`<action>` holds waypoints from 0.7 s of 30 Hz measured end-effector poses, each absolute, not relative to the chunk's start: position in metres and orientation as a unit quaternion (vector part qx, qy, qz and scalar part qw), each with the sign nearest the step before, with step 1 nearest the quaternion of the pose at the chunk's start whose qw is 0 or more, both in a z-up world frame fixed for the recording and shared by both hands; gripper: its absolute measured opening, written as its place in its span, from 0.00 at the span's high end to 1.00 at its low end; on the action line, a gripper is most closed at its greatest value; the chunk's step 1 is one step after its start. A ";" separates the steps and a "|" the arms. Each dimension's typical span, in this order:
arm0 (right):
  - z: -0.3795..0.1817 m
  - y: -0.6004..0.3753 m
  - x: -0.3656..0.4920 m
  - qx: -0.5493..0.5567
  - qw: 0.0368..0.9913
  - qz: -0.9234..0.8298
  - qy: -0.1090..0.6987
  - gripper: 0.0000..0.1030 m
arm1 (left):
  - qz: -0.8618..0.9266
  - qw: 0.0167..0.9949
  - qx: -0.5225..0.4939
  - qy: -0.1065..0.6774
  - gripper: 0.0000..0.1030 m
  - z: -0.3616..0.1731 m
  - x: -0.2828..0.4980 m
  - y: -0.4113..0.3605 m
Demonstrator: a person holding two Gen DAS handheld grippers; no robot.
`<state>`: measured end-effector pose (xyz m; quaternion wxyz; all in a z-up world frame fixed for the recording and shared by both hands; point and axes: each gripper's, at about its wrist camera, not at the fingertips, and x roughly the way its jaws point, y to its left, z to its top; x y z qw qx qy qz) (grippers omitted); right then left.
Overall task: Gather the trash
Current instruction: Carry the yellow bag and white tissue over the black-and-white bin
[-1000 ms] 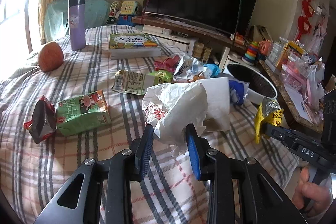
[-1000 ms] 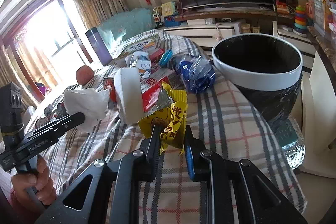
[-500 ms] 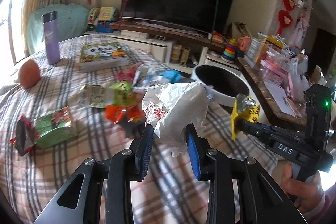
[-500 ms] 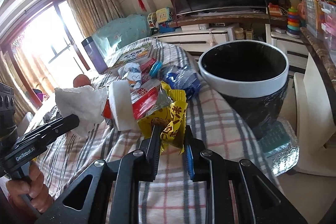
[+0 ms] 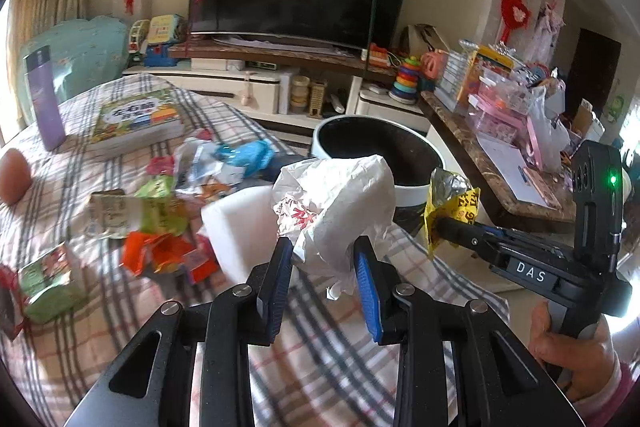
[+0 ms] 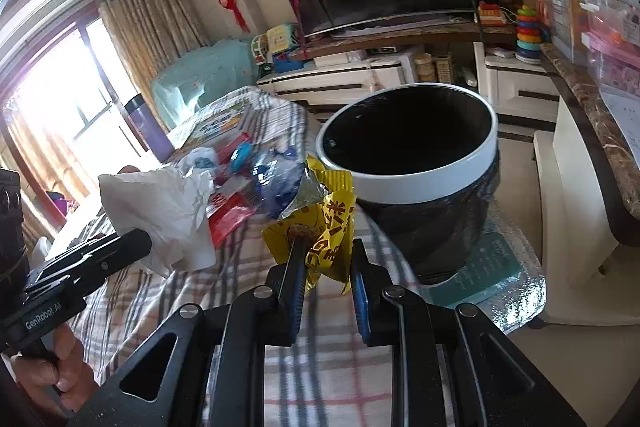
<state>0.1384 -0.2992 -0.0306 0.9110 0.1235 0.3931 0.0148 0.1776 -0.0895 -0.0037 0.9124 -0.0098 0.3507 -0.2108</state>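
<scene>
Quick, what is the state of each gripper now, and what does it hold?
Left gripper: shut on the crumpled white paper.
Right gripper: shut on the yellow wrapper.

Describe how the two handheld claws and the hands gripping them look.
Both claws are black, with cut-out linkage arms, silver rivets and blue pads. The left claw reads "GenRobot.AI" on its side; the right claw reads "DAS" and carries a block with a green light. The right hand shows a pink cuff.

Crumpled white paper [image 5: 340, 199], shiny foil wrapper [image 6: 320, 227], checked cloth [image 5: 320, 367].
</scene>
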 end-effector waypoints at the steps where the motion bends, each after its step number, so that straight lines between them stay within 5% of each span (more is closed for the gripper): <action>1: -0.031 -0.303 0.140 0.126 0.911 0.012 0.393 0.80 | -0.213 0.911 -0.007 0.352 0.71 -0.005 0.182 -0.093; 21: -0.023 -0.367 0.188 0.145 0.909 -0.017 0.391 0.80 | -0.237 0.899 0.011 0.369 0.70 -0.011 0.274 -0.163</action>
